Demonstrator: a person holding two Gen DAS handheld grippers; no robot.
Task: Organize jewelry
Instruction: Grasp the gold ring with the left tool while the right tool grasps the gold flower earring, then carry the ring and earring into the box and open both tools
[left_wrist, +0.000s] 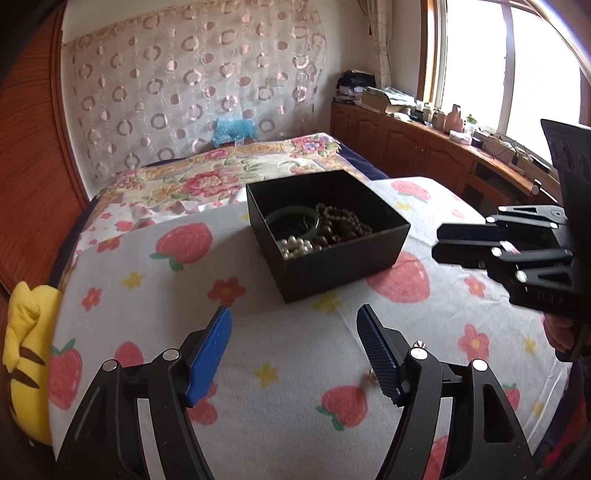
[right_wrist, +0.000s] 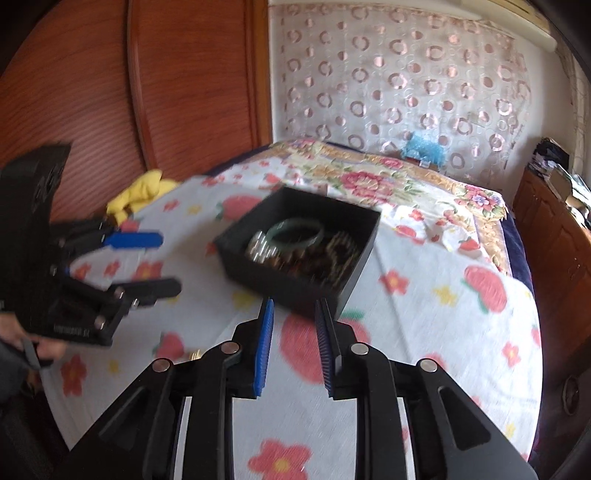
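Note:
A black open box (left_wrist: 332, 280) sits on the strawberry-print sheet. It holds a green bangle (left_wrist: 291, 218), brown beads (left_wrist: 340, 225) and pearls (left_wrist: 295, 246). My left gripper (left_wrist: 294, 309) is open just in front of the box, with nothing between its blue pads. A small gold jewelry piece (left_wrist: 369, 376) lies on the sheet by its right finger. In the blurred right wrist view, my right gripper (right_wrist: 294, 306) stands slightly open and empty at the near wall of the box (right_wrist: 280, 291). The left gripper (right_wrist: 166, 263) shows at the left there, and the right gripper (left_wrist: 437, 243) shows at the right edge of the left wrist view.
A yellow plush toy (left_wrist: 26, 343) lies at the sheet's left edge against a wooden panel (left_wrist: 29, 184). A floral quilt (left_wrist: 207, 181) lies behind the box. A cluttered wooden cabinet (left_wrist: 406, 144) runs under the window at the right. A person's hand (right_wrist: 40, 343) holds the left gripper.

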